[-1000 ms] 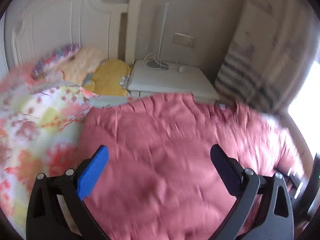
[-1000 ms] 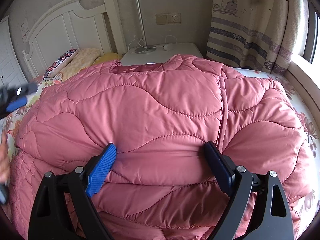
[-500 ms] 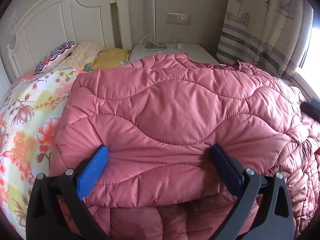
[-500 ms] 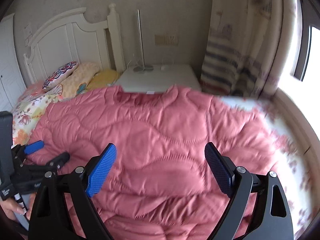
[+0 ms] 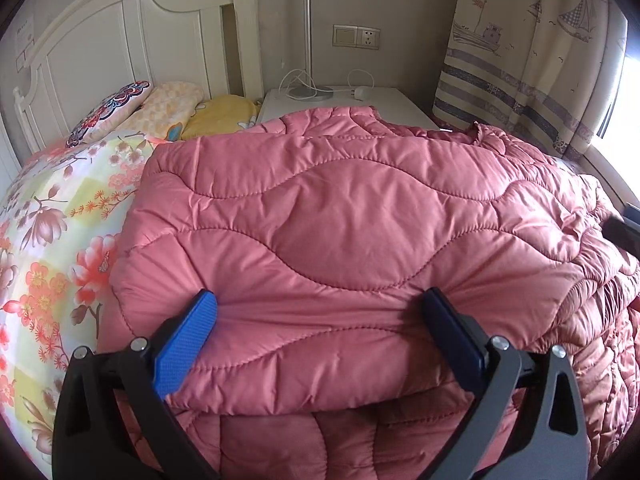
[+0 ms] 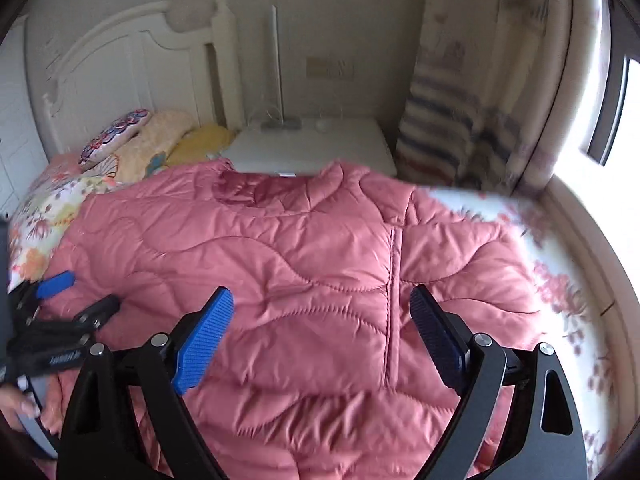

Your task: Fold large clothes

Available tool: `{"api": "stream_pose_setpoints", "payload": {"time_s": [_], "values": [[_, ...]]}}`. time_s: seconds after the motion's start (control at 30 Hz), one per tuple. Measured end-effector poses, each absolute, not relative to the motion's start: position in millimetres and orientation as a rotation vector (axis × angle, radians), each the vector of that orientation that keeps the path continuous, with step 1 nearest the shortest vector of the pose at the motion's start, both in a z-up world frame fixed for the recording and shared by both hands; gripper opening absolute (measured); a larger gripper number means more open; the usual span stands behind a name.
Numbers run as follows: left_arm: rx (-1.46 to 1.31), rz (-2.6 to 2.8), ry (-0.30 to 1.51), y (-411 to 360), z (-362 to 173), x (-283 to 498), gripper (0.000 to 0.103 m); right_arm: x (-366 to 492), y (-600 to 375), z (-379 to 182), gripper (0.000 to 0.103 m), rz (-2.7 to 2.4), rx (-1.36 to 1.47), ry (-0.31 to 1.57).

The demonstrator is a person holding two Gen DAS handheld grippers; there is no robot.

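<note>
Left wrist view: pink quilted coat (image 5: 320, 240) covers floral bedsheet (image 5: 52, 248).

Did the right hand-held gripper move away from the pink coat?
Yes. The right hand-held gripper lifted up and back: a second ago its pads pressed into the pink coat; now more headboard and wall show above it.

No text can be read with certainty. In the right wrist view, the black body of the left hand-held gripper (image 6: 76, 296) bears a short line of pale lettering, too blurred and tilted to make out. In the left wrist view, a small white sticker (image 5: 25, 34) on the wall beside the headboard (image 5: 120, 36) carries marks too small to read.
</note>
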State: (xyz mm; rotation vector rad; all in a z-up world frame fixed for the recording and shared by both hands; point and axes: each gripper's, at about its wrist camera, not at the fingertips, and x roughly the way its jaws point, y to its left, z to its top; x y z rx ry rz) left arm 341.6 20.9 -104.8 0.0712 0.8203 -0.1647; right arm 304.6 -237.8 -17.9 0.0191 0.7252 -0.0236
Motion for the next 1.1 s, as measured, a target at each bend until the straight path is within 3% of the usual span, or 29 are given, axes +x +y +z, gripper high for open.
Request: {"api": "stream_pose_setpoints", "payload": {"time_s": [0.1,0.17,0.3,0.5,0.57,0.67,0.7,1.0,1.1], "values": [[0.076,-0.163,0.821,20.7,-105.2,341.7,0.101,306.3,-222.9,-57.2,0.087,0.029,-0.082,0.864],[0.083,-0.157,0.826,20.0,-106.3,342.2,0.101,308.3,-226.8,-71.6,0.087,0.034,-0.076,0.860],[0.104,-0.126,0.813,20.3,-100.2,335.7,0.101,308.3,-234.9,-58.5,0.087,0.004,-0.010,0.916],[0.131,-0.183,0.705,17.6,-62.0,249.5,0.101,239.1,-227.0,-26.3,0.087,0.075,-0.037,0.818],[0.194,-0.186,0.693,11.5,-70.6,230.4,0.101,227.0,-233.0,-36.5,0.087,0.077,-0.041,0.841],[0.323,-0.162,0.818,-2.8,-113.7,234.3,0.101,232.1,-241.4,-73.1,0.089,0.017,-0.025,0.956],[0.284,-0.177,0.836,1.2,-115.1,238.4,0.101,230.2,-246.3,-76.0,0.098,0.022,0.010,0.935],[0.165,-0.139,0.817,29.8,-97.5,216.5,0.101,202.4,-244.8,-54.0,0.097,0.035,0.036,0.886],[0.217,-0.118,0.847,26.7,-113.6,215.5,0.101,199.1,-244.3,-60.1,0.098,0.052,0.029,0.892]]}}
